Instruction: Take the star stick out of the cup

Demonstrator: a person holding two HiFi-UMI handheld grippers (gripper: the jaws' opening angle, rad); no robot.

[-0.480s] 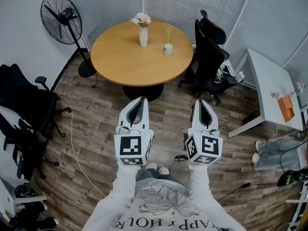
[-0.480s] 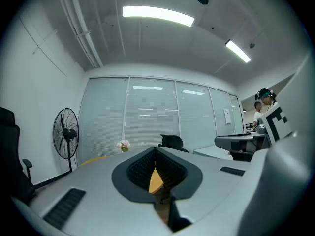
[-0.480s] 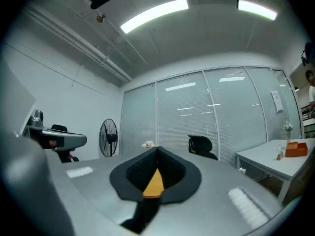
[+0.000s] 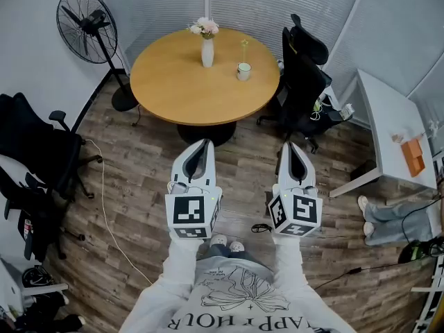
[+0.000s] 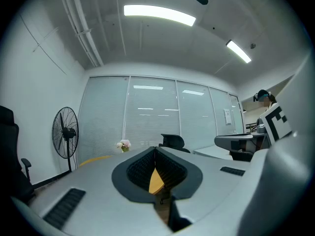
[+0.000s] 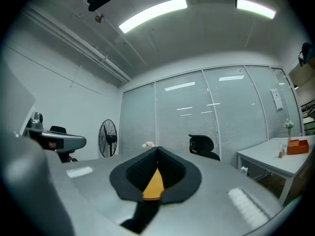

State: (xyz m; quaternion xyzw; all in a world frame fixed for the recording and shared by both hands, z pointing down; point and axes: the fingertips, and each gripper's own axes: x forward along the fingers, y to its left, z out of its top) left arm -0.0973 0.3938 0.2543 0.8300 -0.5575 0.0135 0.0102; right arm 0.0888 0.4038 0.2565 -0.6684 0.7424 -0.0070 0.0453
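Note:
A small white cup (image 4: 243,71) stands on the round wooden table (image 4: 180,89), right of its middle. A thin green stick with a star on top (image 4: 244,47) rises out of it. Both grippers hang well short of the table, over the floor in front of the person. My left gripper (image 4: 202,144) is shut and empty, with its tips meeting in the left gripper view (image 5: 155,148). My right gripper (image 4: 291,146) is shut too, holding nothing, its jaws closed to a point (image 6: 157,148). The cup does not show in either gripper view.
A white vase with pink flowers (image 4: 207,46) stands on the table left of the cup. A black office chair (image 4: 305,75) sits at the table's right, a standing fan (image 4: 89,28) at its left, another black chair (image 4: 35,158) far left. A white desk (image 4: 392,130) stands at right.
The grippers hold the same place. The view has shifted very slightly, and a person's legs at the right edge have moved a little further out of frame.

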